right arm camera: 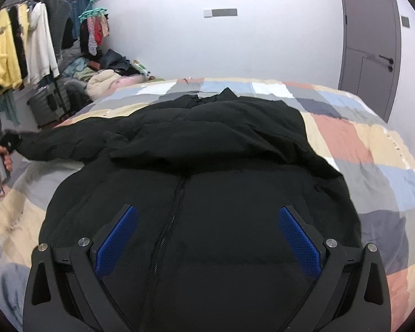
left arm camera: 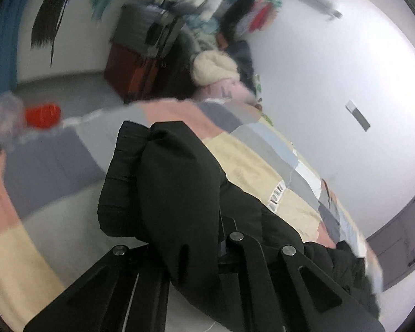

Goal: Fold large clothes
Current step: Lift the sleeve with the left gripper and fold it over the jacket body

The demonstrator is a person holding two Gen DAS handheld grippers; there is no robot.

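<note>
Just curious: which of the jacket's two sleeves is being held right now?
The stretched-out sleeve, pulled toward the clothes rack by the left gripper. The other sleeve cannot be made out.

Your left view is smeared with blur, mostly at the top and left. Your right view is sharp. Soft, even room light makes the white wall (left arm camera: pixel 332 63) glow. Both pictures bend and go dark at the edges.

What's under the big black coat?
The black coat lies on a patchwork bedspread of pink, beige, grey and blue squares. The squares show all around the coat, but whatever lies directly beneath it is covered. One sleeve is pinched in the left gripper.
</note>
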